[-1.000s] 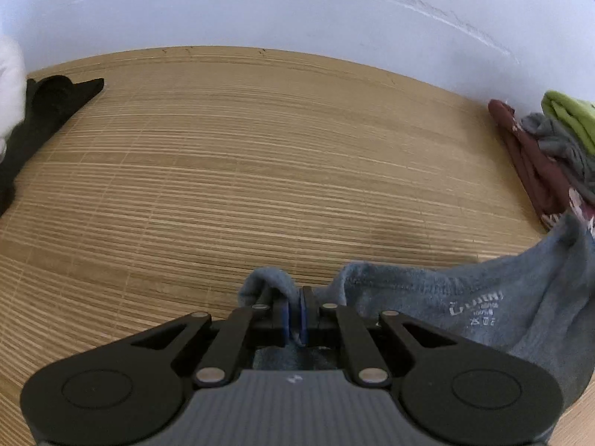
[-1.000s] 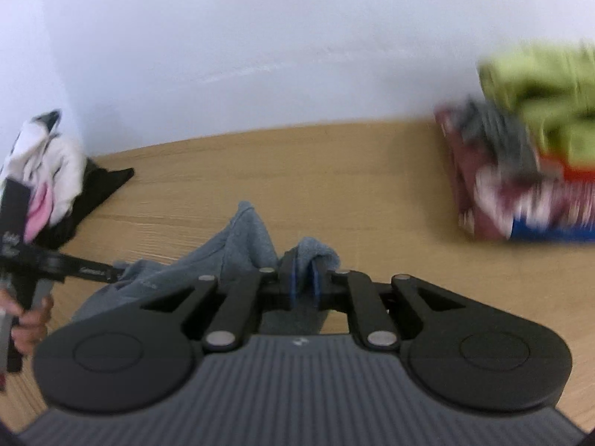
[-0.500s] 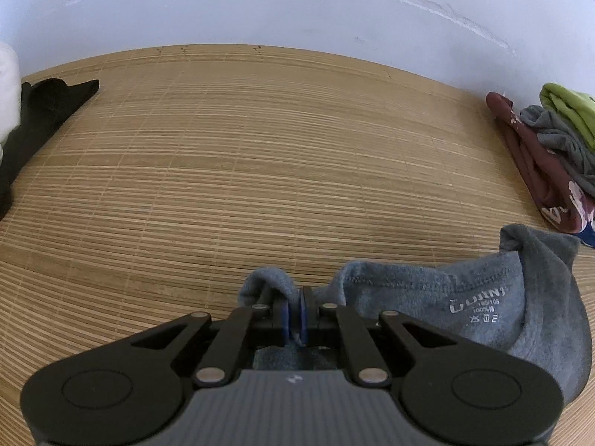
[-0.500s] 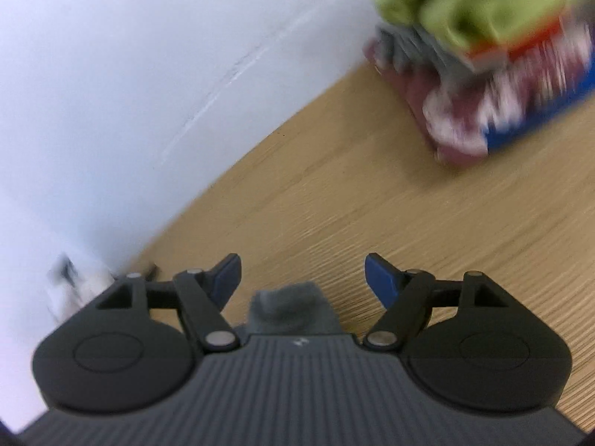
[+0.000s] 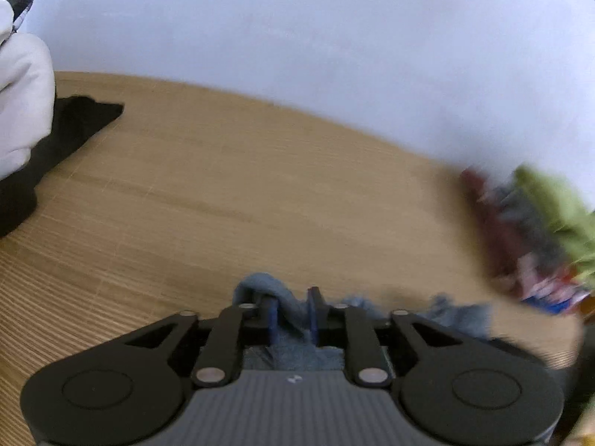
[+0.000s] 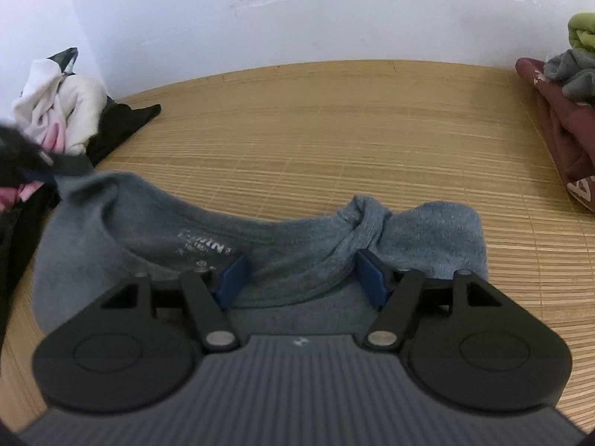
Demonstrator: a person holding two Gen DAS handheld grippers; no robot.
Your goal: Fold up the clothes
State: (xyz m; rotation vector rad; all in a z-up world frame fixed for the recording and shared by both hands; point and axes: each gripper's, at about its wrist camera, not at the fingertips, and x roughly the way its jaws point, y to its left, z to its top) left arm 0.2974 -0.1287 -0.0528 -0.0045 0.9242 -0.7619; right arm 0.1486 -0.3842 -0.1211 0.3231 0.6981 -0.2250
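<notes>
A grey T-shirt (image 6: pixel 282 230) lies on the bamboo mat (image 6: pixel 334 130), with its neck label (image 6: pixel 204 247) facing up. My right gripper (image 6: pixel 302 280) hovers over the collar, jaws wide and closing. The twisted neckline (image 6: pixel 360 219) lies just ahead of its pads, which do not press on it. In the left wrist view my left gripper (image 5: pixel 293 312) has its jaws opening, and a fold of the grey T-shirt (image 5: pixel 282 297) sits loosely between them. The right wrist view shows the left gripper (image 6: pixel 22 156) as a dark blur at the shirt's raised left shoulder.
A heap of white, pink and black clothes (image 6: pixel 63 111) sits at the left by the wall; in the left wrist view its black garment (image 5: pixel 67 133) shows. A pile of maroon, grey and green clothes (image 6: pixel 557 119) lies at the right. The white wall runs behind the mat.
My left gripper has risen and its jaws have parted from their grip on the fold. My right gripper let go of the shirt, swung away, then came down open over the collar.
</notes>
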